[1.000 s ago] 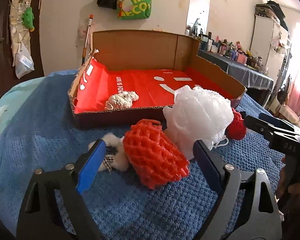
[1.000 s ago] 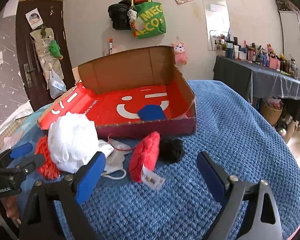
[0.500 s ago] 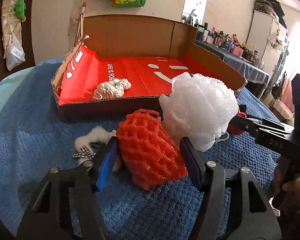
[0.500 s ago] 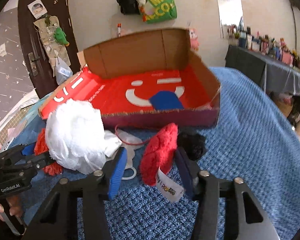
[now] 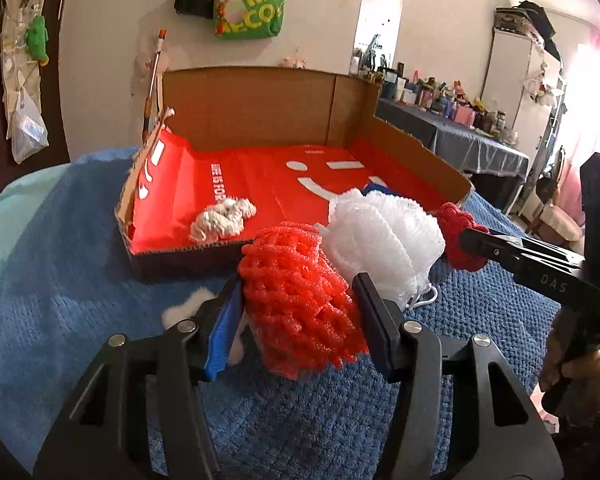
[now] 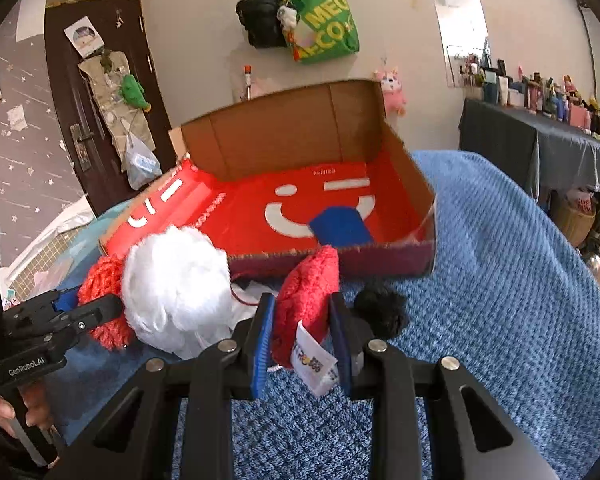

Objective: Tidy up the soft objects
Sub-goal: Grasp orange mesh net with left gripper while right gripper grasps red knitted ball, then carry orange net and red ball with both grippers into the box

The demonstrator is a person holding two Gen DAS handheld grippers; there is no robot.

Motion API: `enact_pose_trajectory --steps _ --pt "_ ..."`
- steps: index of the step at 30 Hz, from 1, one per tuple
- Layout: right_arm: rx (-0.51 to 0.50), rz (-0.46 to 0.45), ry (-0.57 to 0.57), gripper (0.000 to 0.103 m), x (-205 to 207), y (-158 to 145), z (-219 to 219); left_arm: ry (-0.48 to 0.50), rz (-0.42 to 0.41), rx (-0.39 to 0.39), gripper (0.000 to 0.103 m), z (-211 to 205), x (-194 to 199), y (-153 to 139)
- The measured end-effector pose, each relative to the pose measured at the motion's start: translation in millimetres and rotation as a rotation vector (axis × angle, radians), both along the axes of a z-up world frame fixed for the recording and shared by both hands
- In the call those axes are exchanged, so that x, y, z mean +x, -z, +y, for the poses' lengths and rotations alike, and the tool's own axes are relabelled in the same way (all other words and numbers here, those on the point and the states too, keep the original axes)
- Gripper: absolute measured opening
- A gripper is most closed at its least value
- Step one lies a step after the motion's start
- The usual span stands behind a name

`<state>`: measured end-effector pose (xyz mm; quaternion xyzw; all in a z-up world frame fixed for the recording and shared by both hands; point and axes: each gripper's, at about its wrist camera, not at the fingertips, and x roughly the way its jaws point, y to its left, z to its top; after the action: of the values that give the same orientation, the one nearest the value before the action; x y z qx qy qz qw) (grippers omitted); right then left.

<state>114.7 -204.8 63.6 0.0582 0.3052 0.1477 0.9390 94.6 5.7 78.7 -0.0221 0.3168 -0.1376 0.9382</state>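
Red plush pouch (image 6: 306, 300) upright, long axis vertical, tag downward.

White plush (image 5: 188, 307) behind left tongs (image 5: 298, 312)

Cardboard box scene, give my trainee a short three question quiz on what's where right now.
1. True or false: the cardboard box already holds a white chenille bundle.
2. What is between the fingers of the left gripper? A) white mesh pouf B) red-orange foam net C) black pompom
3. Fill in: the right gripper is closing on a red knitted item with a white ____ hanging from it.

Key: 1 true; 2 B; 3 tag.
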Motion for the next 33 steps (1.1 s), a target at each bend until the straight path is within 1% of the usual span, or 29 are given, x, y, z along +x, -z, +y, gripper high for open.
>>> enact_pose_trajectory --steps 14,25,29,33 --pt "0.009 -0.017 0.001 0.03 -4.2 -9.7 -4.6 -0.008 -0.014 0.006 0.053 1.8 -0.7 -4.4" --pt "0.006 -0.02 0.002 0.03 -3.8 -11.6 -3.4 -0.007 -0.017 0.008 0.053 1.5 -0.9 -4.8" --pt "0.006 -0.034 -0.002 0.03 -3.5 -18.5 -2.8 -0.006 -0.036 0.014 0.053 1.2 -1.0 -9.2" --pt "-0.004 -0.067 -0.007 0.03 -2.9 -33.7 -1.4 -0.014 -0.073 0.015 0.053 5.4 1.0 -22.2"
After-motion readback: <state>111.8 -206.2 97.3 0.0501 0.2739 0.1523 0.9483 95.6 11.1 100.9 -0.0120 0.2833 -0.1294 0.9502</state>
